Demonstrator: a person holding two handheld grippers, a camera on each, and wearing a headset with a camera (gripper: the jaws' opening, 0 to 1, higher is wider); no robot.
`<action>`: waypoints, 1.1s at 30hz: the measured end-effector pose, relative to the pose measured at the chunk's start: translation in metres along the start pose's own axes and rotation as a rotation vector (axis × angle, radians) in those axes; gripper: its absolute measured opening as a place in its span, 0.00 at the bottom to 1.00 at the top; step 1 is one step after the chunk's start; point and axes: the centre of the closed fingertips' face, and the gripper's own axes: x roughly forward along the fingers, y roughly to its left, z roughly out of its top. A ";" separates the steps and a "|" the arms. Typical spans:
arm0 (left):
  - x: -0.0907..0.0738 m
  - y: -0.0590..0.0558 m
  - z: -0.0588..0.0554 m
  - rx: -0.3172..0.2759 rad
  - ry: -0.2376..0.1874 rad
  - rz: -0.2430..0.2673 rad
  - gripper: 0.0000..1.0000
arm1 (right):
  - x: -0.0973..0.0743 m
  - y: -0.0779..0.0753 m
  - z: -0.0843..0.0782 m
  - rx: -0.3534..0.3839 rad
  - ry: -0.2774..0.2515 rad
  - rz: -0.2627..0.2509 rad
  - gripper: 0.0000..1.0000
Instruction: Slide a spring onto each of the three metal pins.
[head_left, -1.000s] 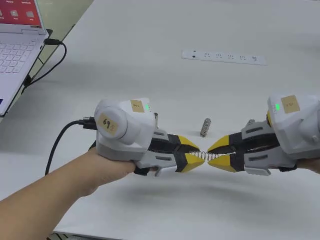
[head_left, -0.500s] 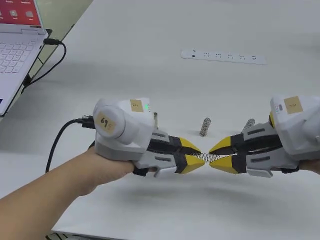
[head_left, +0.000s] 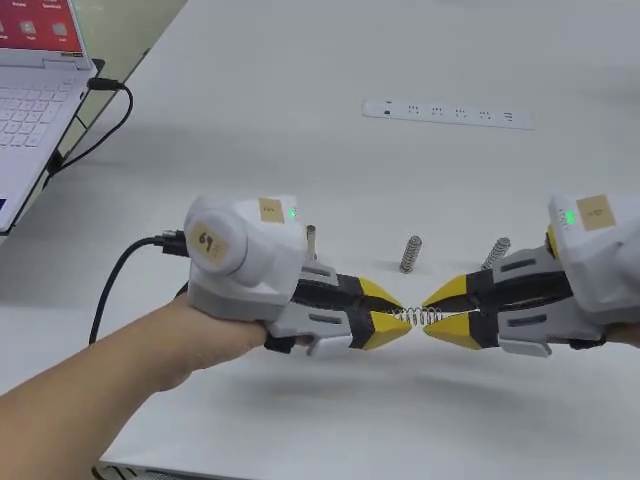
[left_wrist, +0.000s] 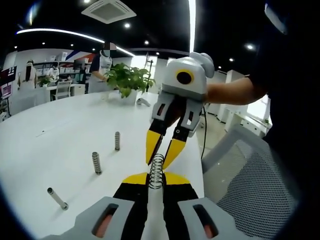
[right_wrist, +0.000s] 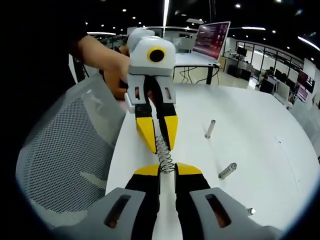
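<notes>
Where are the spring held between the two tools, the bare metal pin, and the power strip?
held spring (head_left: 420, 317): head view, middle of its coils.
bare metal pin (head_left: 311, 240): head view, its upright shaft.
power strip (head_left: 447, 114): head view, middle of its top face.

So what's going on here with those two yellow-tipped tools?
A person holds tongs in each hand. The left tongs and right tongs each pinch one end of a small spring above the white table. Behind, the middle pin and right pin already wear springs; the left pin is bare.
</notes>
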 end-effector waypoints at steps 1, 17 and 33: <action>0.000 0.000 0.000 -0.001 -0.001 0.001 0.02 | 0.000 0.000 0.001 -0.006 0.003 -0.001 0.08; -0.006 0.003 0.001 -0.015 -0.009 -0.004 0.02 | -0.004 -0.007 0.022 -0.122 0.013 0.008 0.08; -0.008 0.000 0.001 -0.007 -0.005 -0.019 0.02 | -0.003 -0.003 0.029 -0.100 -0.014 0.044 0.07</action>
